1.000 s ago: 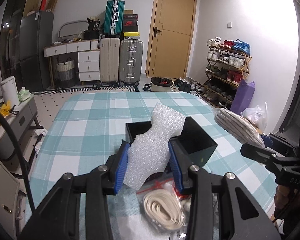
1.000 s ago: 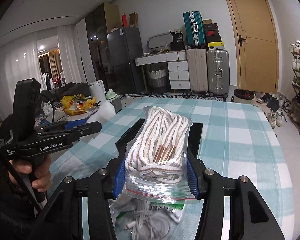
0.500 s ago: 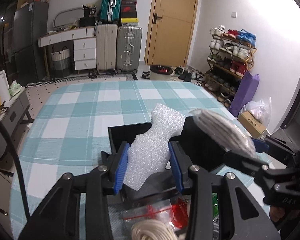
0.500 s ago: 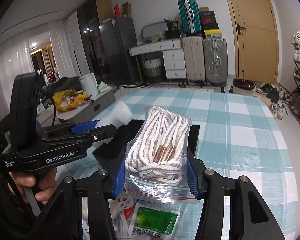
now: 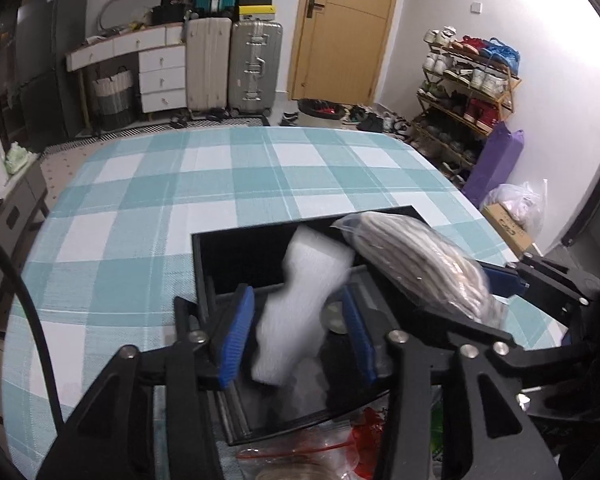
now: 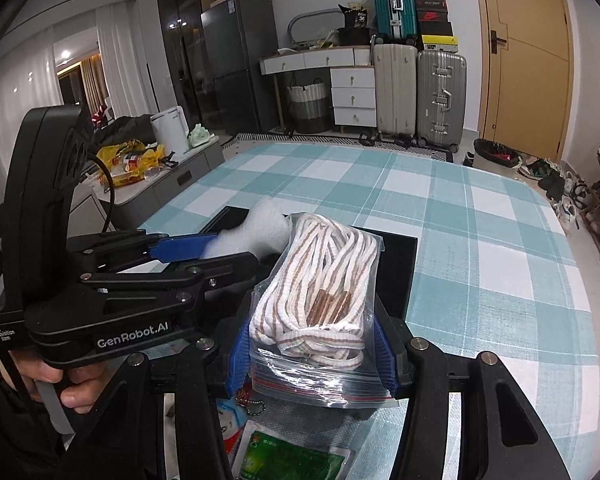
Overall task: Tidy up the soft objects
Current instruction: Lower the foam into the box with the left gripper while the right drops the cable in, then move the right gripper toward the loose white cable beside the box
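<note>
Here the left gripper [image 5: 296, 330] stands wide open above the black box [image 5: 204, 276], its blue pads clear of the foam piece [image 5: 300, 300] on both sides. The foam is blurred; it sits between the two pads with its far end over the box's dark inside, and whether it touches the box floor cannot be told. The box lies on the checked surface [image 5: 220, 184], near its near edge.

The right gripper [image 6: 310, 344] is closed on a clear zip bag of rope [image 6: 320, 300], the pads pressing both sides of the bag. In the left wrist view the bag [image 5: 420, 268] hangs over the right half of the box, just beside the foam. In the right wrist view the foam [image 6: 260, 232] shows to the left of the bag, past the left gripper's blue pad.

Nearer than the box, a green packet [image 6: 292, 460] and other small bags lie on the surface.
</note>
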